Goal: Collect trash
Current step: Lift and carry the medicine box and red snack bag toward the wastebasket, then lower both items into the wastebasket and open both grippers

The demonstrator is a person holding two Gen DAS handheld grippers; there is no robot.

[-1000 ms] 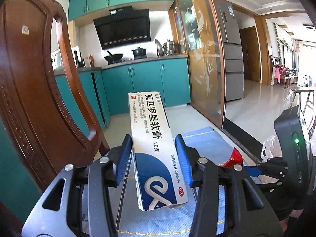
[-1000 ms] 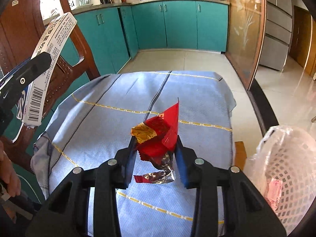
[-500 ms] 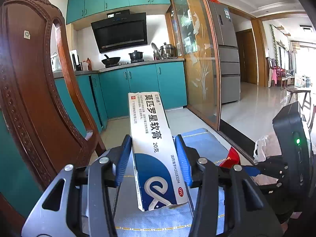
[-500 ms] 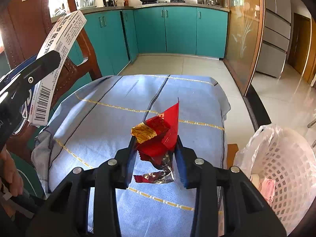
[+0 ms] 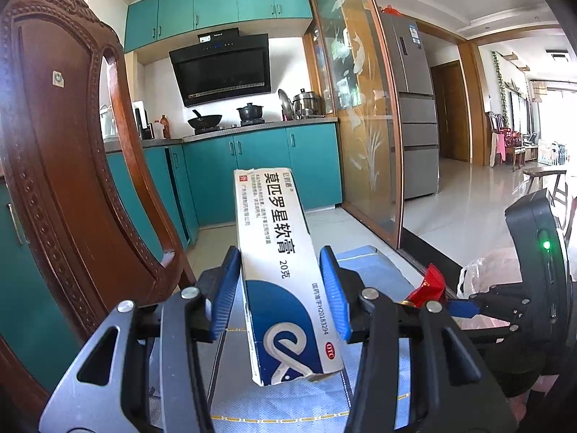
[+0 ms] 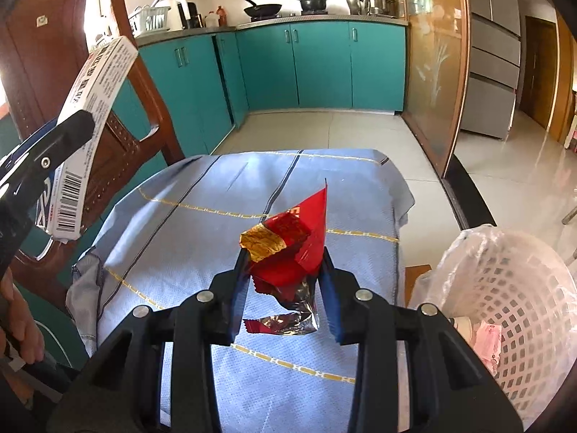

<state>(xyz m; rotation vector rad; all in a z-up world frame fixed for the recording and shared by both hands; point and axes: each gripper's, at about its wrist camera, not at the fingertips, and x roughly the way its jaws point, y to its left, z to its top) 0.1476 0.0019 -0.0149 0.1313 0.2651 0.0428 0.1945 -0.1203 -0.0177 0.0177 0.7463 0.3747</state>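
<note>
My left gripper (image 5: 280,287) is shut on a long white and blue medicine box (image 5: 285,274), held above the blue cloth. That same box (image 6: 88,137) shows at the left of the right wrist view, clamped by a black finger (image 6: 50,151). My right gripper (image 6: 285,281) is shut on a crumpled red and gold foil wrapper (image 6: 292,249), lifted over the tablecloth (image 6: 202,216). The wrapper's red tip (image 5: 429,285) peeks out at the right of the left wrist view. A white mesh basket (image 6: 505,299) lined with a clear bag stands at the right, holding some scraps.
A carved wooden chair (image 5: 61,166) rises close on the left. Teal kitchen cabinets (image 6: 317,65) and a glass sliding door (image 5: 357,126) lie beyond the table. A person's hand (image 6: 18,324) shows at the lower left edge.
Both grippers keep their grip. The basket has come further into the right wrist view, and the box has drifted slightly right and up there.
</note>
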